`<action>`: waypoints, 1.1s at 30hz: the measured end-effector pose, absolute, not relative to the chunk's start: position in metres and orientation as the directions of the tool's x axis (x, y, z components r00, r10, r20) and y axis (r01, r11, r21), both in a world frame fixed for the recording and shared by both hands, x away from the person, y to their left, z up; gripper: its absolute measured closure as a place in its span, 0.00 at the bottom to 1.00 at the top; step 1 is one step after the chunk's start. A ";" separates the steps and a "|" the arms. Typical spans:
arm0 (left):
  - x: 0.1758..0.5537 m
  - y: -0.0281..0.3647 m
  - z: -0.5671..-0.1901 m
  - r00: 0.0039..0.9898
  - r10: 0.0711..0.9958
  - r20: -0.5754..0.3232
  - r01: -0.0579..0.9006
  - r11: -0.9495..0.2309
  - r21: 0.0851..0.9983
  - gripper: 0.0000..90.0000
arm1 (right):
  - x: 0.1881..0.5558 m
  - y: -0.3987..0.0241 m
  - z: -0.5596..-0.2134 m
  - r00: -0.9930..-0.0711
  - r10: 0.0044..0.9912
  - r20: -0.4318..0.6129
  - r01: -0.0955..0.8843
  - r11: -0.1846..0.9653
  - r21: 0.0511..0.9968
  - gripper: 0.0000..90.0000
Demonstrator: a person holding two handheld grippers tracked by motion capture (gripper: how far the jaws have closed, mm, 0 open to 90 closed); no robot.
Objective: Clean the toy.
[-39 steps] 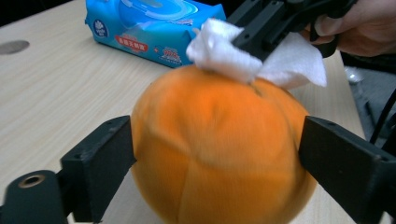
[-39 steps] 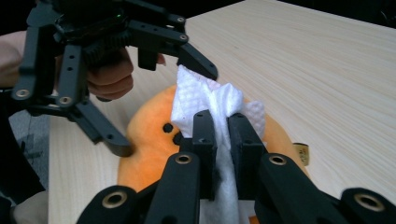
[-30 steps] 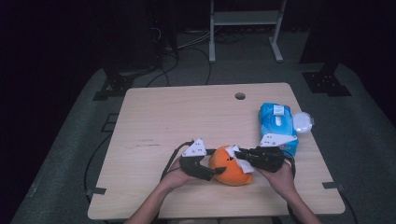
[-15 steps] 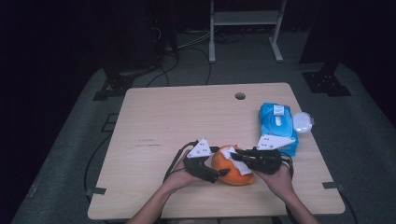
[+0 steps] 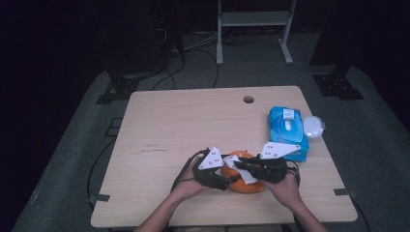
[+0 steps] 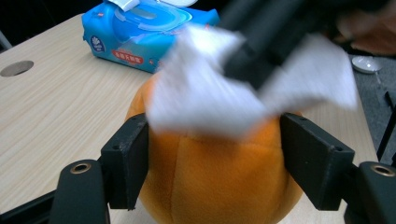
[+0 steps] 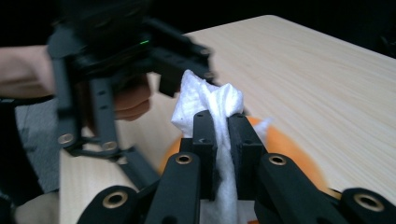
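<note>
- Where the person's two hands meet at the near edge of the bench (image 5: 183, 121), an orange plush ball (image 5: 244, 181) rests on the wood between them
- left gripper (image 6: 215, 163): jaws have just been closing, and they now sit against the ball's two sides, one pad on each flank, hugging it
- right gripper (image 7: 223, 135): jaws pressed together on a white wipe (image 7: 210, 105), the cloth bunched up between the pads and poking out above them
- wipe lies draped over the top of the orange ball; in the left gripper view it is blurred, spread across the ball's upper face
- seen from the high view, left gripper (image 5: 215, 174) comes in from the ball's left, right gripper (image 5: 254, 169) from its right, both low over the bench, grey three-cornered plates on top
- blue pack of wet wipes (image 5: 288, 130) lies flat near the bench's right edge, just beyond the right gripper, its lid flipped open
- round clear lid or cap (image 5: 313, 126) at the pack's right side, at the bench edge
- round cable hole (image 5: 248, 99) in the bench top towards the far edge, well apart from the ball
- ball sits near the pack but I cannot tell if they touch
</note>
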State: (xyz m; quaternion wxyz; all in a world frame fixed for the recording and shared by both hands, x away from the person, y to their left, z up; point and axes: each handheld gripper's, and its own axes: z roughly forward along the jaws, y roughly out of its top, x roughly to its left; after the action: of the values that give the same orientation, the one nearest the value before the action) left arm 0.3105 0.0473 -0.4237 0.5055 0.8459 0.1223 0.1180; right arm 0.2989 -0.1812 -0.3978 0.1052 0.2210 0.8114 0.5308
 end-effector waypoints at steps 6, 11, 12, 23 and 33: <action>0.308 0.048 -0.426 0.949 0.303 0.090 0.065 -0.468 0.881 0.31 | 0.310 -0.201 -0.401 -0.844 0.528 0.094 0.295 0.310 0.904 0.91; 0.318 0.057 -0.429 0.941 0.323 -0.104 0.224 -0.360 0.906 0.15 | 0.309 -0.207 -0.410 -0.850 0.509 0.139 0.331 0.311 0.891 0.91; 0.319 0.058 -0.429 0.938 0.327 -0.117 0.239 -0.365 0.900 0.15 | 0.307 -0.206 -0.410 -0.855 0.500 0.140 0.329 0.315 0.890 0.91; 0.298 0.045 -0.425 0.962 0.259 0.085 0.050 -0.474 0.879 0.34 | 0.287 -0.172 -0.394 -0.900 0.436 0.010 0.201 0.395 0.897 0.91; 0.302 0.049 -0.424 0.960 0.279 0.038 0.099 -0.459 0.883 0.20 | 0.305 -0.203 -0.408 -0.867 0.484 0.121 0.317 0.347 0.883 0.91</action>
State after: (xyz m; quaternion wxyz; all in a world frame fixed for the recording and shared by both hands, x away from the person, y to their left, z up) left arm 0.3022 0.0489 -0.4245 0.5083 0.8493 0.1111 0.0887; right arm 0.3050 -0.2027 -0.4078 0.0808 0.2451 0.8168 0.5160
